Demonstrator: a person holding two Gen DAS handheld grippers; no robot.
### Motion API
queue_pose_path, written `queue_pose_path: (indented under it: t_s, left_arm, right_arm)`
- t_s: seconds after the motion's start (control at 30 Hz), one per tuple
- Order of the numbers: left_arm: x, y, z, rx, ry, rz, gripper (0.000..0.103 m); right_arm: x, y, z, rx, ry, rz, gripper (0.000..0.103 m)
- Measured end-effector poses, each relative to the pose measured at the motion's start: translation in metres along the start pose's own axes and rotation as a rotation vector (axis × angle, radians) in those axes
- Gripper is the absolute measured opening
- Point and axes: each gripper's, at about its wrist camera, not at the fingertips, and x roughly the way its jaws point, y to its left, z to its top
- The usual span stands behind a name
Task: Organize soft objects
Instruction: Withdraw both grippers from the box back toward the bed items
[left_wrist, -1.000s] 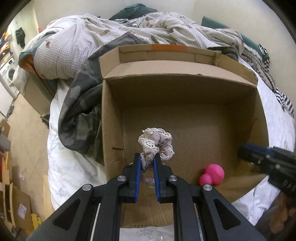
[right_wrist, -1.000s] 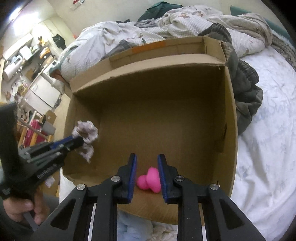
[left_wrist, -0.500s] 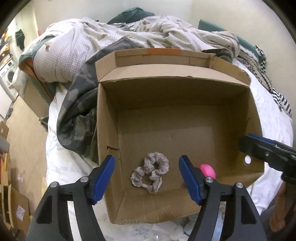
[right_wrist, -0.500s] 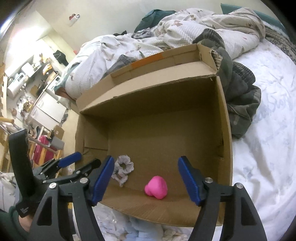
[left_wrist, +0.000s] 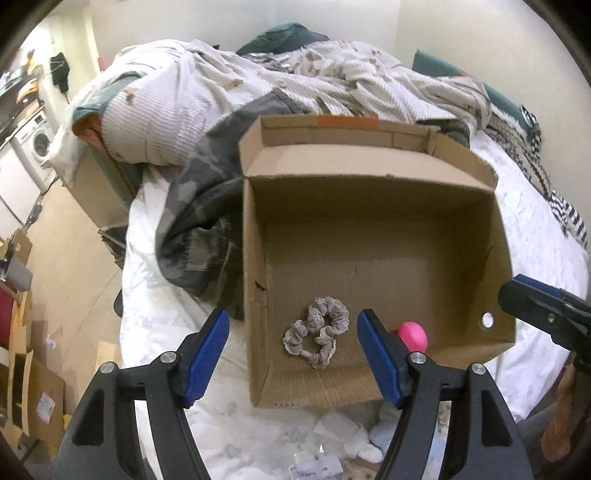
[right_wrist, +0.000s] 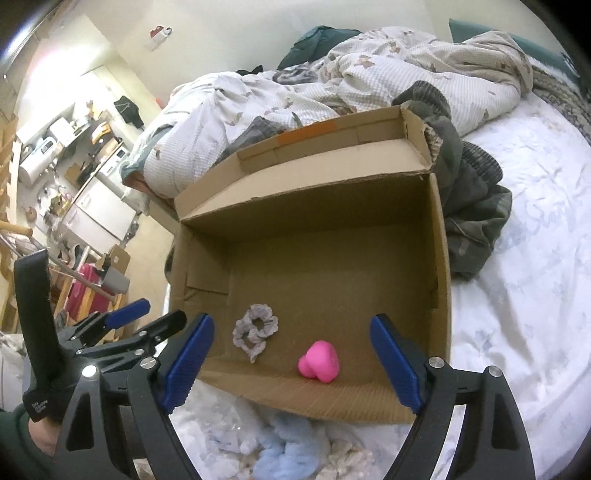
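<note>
Two grippers hover spread wide and empty over the near edge of the cardboard box (left_wrist: 255, 266): left gripper (left_wrist: 293, 356), right gripper (right_wrist: 291, 363). Just beyond the left gripper's fingers the beige scrunchie (left_wrist: 319, 334) lies on the box floor, with the pink soft toy (right_wrist: 319, 361) beside it, ahead of the right gripper. No writing is legible; rumpled bedding (right_wrist: 388, 85) lies behind the box.

A brown corrugated cardboard box (right_wrist: 439, 258) holds a grey lace-trimmed fabric scrunchie (right_wrist: 255, 330) and a bright pink rounded soft toy (right_wrist: 319, 362).
</note>
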Motion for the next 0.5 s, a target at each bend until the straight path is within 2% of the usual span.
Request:
queue_pose_path:
  t_s: [0.27,0.5]
  left_arm:
    - [-0.039,0.011,-0.018,-0.015,-0.052,0.027,0.069]
    - [-0.057,0.024,-0.037,-0.050,-0.059,0.034,0.069]
  right_arm:
    - [-0.029,0.007,-0.015,0.004,-0.004,-0.014,0.092]
    - [-0.048,0.010,-0.043,0.005,-0.014,-0.021,0.092]
